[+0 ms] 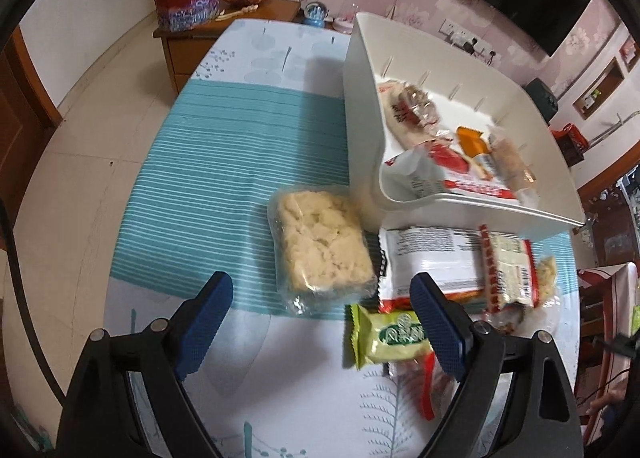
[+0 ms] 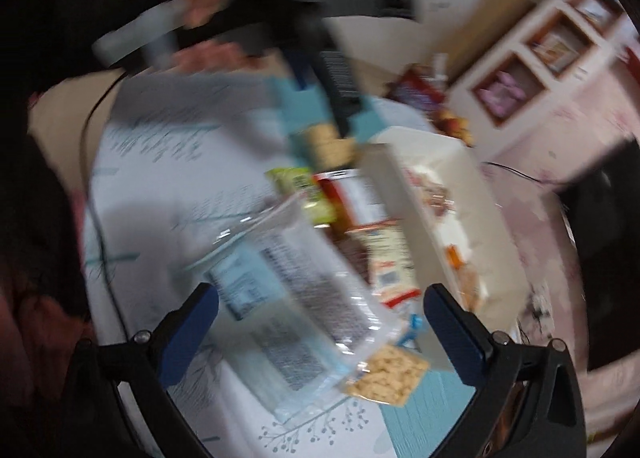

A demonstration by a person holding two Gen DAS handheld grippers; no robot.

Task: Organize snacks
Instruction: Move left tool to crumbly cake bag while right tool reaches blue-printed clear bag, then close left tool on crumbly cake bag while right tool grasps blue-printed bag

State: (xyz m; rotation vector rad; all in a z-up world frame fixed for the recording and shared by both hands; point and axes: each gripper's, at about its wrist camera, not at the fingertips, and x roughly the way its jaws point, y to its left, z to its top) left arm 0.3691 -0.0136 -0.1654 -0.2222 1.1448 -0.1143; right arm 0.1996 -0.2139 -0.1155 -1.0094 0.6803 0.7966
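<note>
My left cam looks steeply down past my left fingers [image 1: 436, 322], close over table [image 1: 224, 185] w/ bin [image 1: 360, 105] ahead. Right cam, blurred & tilted, sees the same bin [image 2: 404, 193] and green pack [image 2: 304, 193] [image 1: 390, 340] from the opposite side.

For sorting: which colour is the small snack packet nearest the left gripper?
Green small snack packet, clearest in left wrist view.
</note>
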